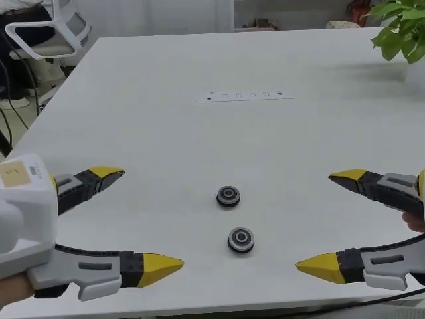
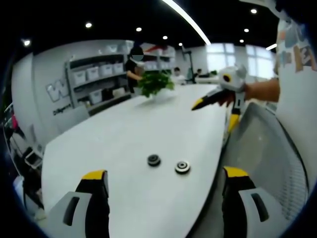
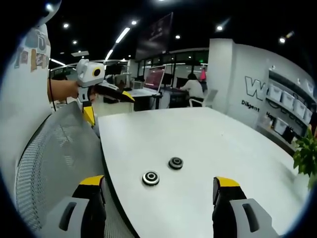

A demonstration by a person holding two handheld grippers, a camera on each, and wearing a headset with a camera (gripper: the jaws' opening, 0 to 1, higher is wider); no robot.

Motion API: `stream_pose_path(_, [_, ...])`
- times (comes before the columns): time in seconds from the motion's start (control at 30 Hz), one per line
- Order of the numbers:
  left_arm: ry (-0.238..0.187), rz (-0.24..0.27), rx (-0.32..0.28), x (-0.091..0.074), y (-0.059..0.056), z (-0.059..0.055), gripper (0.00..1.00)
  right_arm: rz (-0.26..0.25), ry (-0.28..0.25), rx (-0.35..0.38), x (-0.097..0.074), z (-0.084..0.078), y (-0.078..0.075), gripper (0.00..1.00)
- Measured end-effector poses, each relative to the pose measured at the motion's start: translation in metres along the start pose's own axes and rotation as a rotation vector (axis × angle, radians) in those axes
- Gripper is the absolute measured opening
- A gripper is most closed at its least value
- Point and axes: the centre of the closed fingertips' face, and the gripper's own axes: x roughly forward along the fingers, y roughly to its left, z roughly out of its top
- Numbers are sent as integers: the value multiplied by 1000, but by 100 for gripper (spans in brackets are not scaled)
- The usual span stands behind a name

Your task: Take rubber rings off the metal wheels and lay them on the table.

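Two small metal wheels with black rubber rings lie on the white table (image 1: 199,139): the far wheel (image 1: 228,196) and the near wheel (image 1: 241,240), close to the front edge. In the left gripper view they are the far wheel (image 2: 154,160) and the near wheel (image 2: 182,167); in the right gripper view the far wheel (image 3: 175,162) and the near wheel (image 3: 150,178). My left gripper (image 1: 149,219) is open at the left of the wheels, well apart from them. On the other side my right gripper (image 1: 315,222) is open too, jaws wide. Both hold nothing.
A strip of white labels (image 1: 244,96) lies mid-table beyond the wheels. A green plant (image 1: 402,30) stands at the far right corner. An office chair (image 1: 46,33) sits off the table's far left. A mesh chair back (image 3: 59,148) is near the table's front edge.
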Motion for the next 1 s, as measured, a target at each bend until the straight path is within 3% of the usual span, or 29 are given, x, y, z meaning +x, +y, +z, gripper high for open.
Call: stream_pose_path(1.0, [-7,1,9,-2,5,4,89,4,-17,-33,3,11,-6,78])
